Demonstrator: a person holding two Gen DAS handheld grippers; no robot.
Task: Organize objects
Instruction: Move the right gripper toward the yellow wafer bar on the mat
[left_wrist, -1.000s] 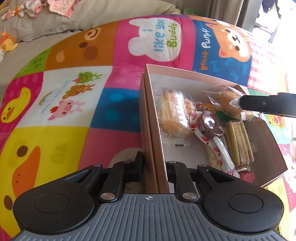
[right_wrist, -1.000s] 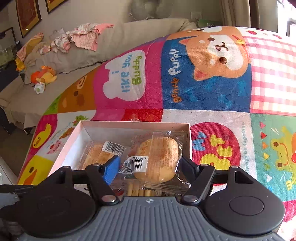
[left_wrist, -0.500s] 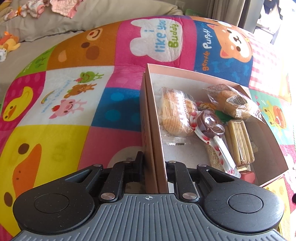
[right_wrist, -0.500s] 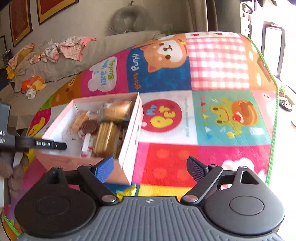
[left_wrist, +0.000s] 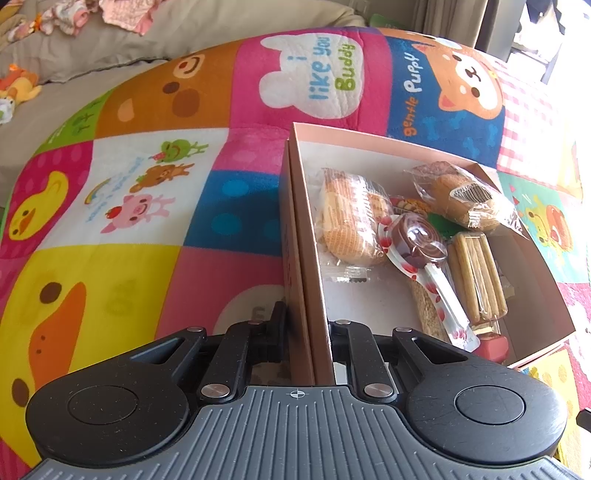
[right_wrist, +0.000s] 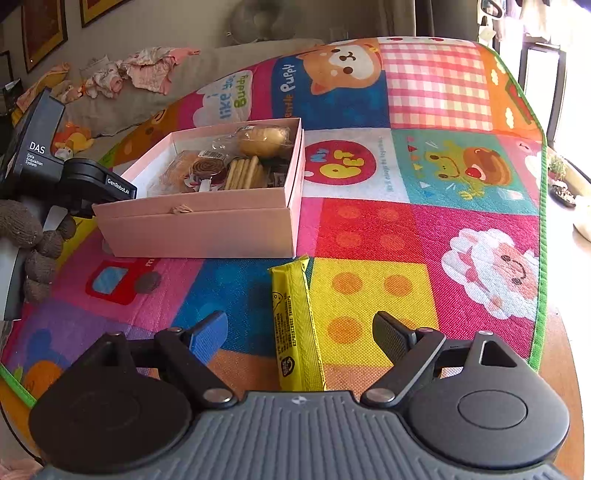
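The pink box (left_wrist: 306, 258) wall is clamped by the left gripper (left_wrist: 306, 325), while the right gripper (right_wrist: 299, 328) (jaws wide) is held over a yellow packet (right_wrist: 295, 325).

The right gripper (right_wrist: 299, 328) hovers, jaws wide, over a yellow snack bar (right_wrist: 295, 325) near the pink box (right_wrist: 199, 229).

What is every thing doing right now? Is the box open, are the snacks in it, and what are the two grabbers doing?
Pink box: open, no lid on, standing on the play mat.
Snacks: wrapped, piled inside the box.
Yellow snack bar: lying flat on the mat, outside the box.
Left gripper: shut on the box's wall.
Right gripper: open, empty, either side of the yellow bar.
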